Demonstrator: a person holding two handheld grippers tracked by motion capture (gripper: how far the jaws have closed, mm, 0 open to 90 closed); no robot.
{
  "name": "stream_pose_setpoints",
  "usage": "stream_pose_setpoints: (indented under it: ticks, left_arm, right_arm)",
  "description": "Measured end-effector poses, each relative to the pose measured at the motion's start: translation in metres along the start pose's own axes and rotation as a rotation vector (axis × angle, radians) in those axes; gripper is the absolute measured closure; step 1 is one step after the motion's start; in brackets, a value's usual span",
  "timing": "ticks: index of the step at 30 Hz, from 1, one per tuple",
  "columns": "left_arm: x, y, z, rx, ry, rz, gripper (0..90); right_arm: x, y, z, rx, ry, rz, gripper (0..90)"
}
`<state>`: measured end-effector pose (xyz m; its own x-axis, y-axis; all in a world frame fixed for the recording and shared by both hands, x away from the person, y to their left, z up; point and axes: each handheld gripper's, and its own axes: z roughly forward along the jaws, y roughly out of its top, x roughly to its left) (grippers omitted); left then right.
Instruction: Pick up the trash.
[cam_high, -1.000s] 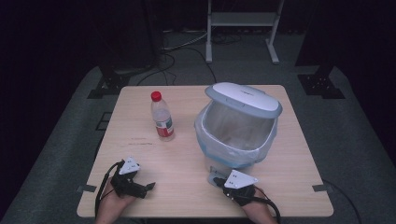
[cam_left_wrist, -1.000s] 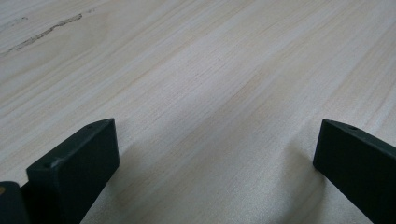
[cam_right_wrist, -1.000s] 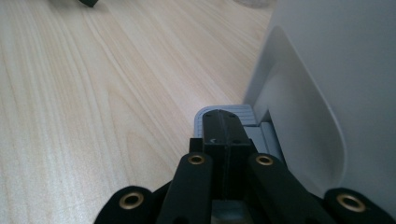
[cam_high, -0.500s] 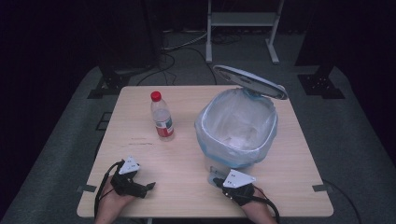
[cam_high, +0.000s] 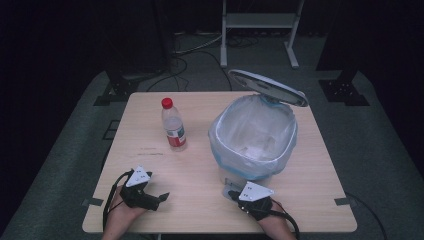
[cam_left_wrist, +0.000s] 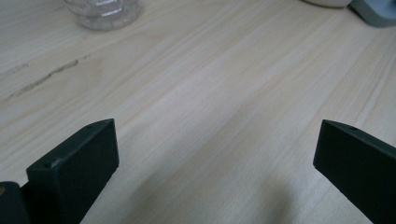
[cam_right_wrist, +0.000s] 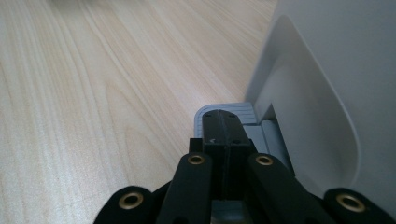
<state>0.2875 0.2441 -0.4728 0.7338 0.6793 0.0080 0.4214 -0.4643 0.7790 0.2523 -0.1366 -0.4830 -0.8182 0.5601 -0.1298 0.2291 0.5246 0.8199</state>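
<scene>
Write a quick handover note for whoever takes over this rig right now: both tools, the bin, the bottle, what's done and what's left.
Right tool: shut, tips pressing the bin's grey pedal.
Left tool: open, empty, resting low on the table near its front edge.
Bin: lined with a bag, lid swung up.
Bottle: upright, capped, left of the bin.
Done: lid opened.
Left, probably: left tool picks up the bottle and drops it in the bin while the pedal is held down.

- A light wooden rectangular table (cam_high: 200, 107) stands on grey carpeted floor (cam_high: 60, 165).
- A white metal frame stand (cam_high: 257, 22) stands far behind, in dark surroundings.
</scene>
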Motion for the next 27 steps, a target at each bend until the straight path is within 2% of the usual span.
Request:
stream_pose_setpoints:
  ticks: [2, 10, 12, 16, 27]
  left_arm:
    - [0.001, 0.004, -0.001, -0.018, -0.004, -0.002, 0.0]
    - [0.009, 0.013, -0.006, -0.033, 0.008, -0.007, 0.0]
    - [0.011, 0.015, -0.006, -0.061, 0.004, -0.015, 0.0]
    - [0.014, 0.017, -0.006, -0.054, 0.006, -0.016, 0.0]
    - [0.024, 0.035, -0.007, -0.077, 0.017, -0.011, 0.0]
  right_arm:
    - [0.0, 0.0, 0.0, 0.0, 0.0, 0.001, 90.0]
    - [0.0, 0.0, 0.0, 0.0, 0.002, -0.003, 90.0]
    - [0.0, 0.0, 0.0, 0.0, 0.002, -0.004, 90.0]
    - [0.0, 0.0, 0.0, 0.0, 0.002, -0.005, 90.0]
    - [0.0, 0.0, 0.0, 0.0, 0.002, -0.006, 90.0]
